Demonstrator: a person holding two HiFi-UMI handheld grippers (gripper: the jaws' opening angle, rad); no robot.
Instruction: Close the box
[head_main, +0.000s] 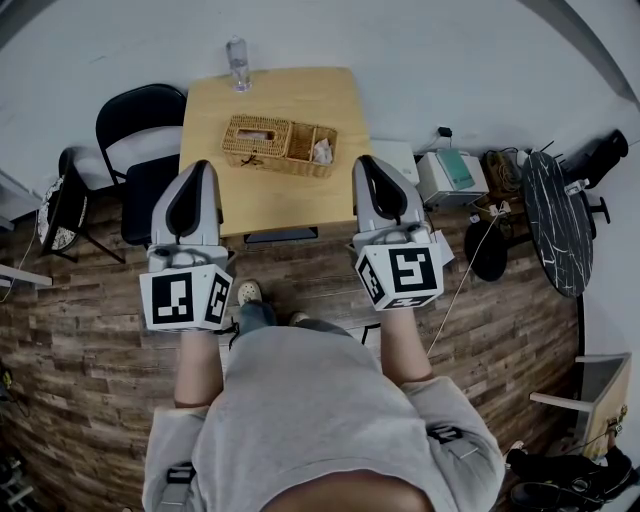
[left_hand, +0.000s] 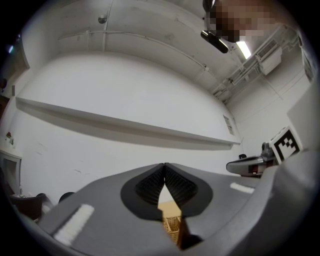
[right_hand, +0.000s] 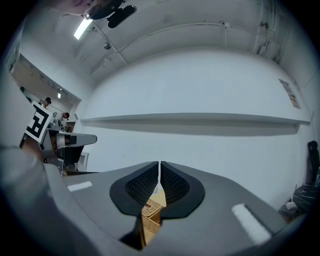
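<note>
**Hovering short of the wicker box (head_main: 280, 145)**

The left tongs (head_main: 199, 170) and right tongs (head_main: 366, 163) were each pressed together on nothing. They were held side by side over the worktop's (head_main: 300, 95) 6 o'clock edge, likely because no reach had begun. The box sat mid-worktop, at 1 o'clock from the left tongs and 11 o'clock from the right. Its 3 o'clock end looked uncovered. A bottle (head_main: 238, 63) stood at the 12 o'clock edge, apart from the box.
</note>
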